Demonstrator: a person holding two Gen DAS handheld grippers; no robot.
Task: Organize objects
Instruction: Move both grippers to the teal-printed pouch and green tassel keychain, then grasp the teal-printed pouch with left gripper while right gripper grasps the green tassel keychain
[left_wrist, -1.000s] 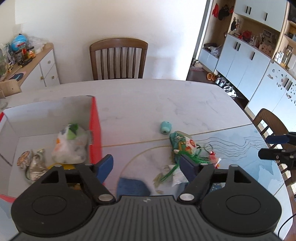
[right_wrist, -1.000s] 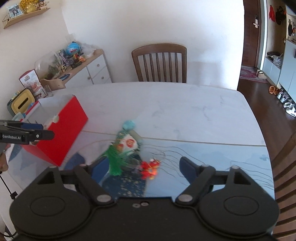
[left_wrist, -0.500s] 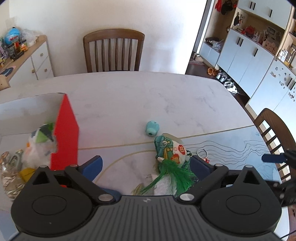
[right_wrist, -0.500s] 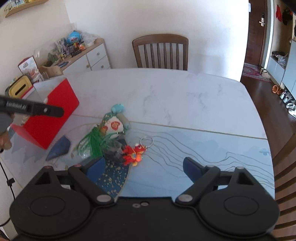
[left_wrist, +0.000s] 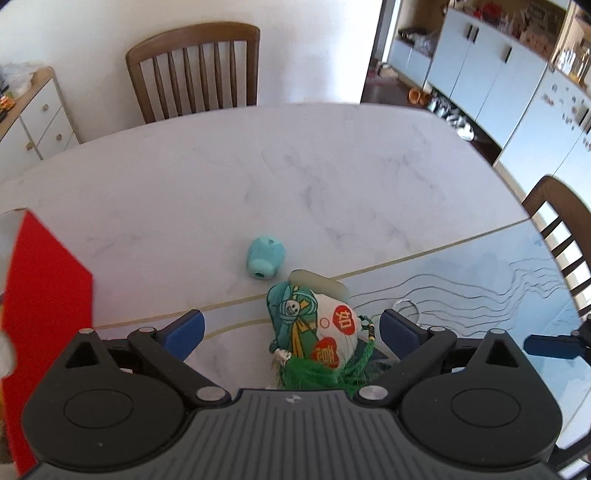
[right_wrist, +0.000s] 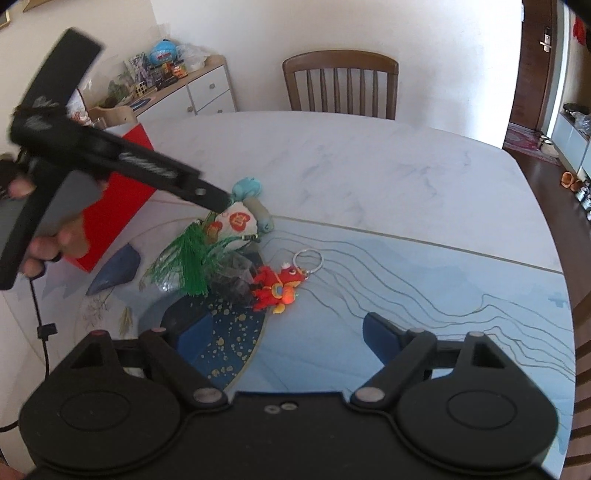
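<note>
Left gripper (left_wrist: 291, 326), fingers wide apart (just been opening), frames the tasselled pouch (left_wrist: 325, 332); teal toy (left_wrist: 265, 257) at eleven o'clock. Right gripper (right_wrist: 288, 332) gapes, empty.

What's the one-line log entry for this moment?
left gripper: jaws open, just widened, straddling sachet | right gripper: jaws open, empty | red box: left
</note>
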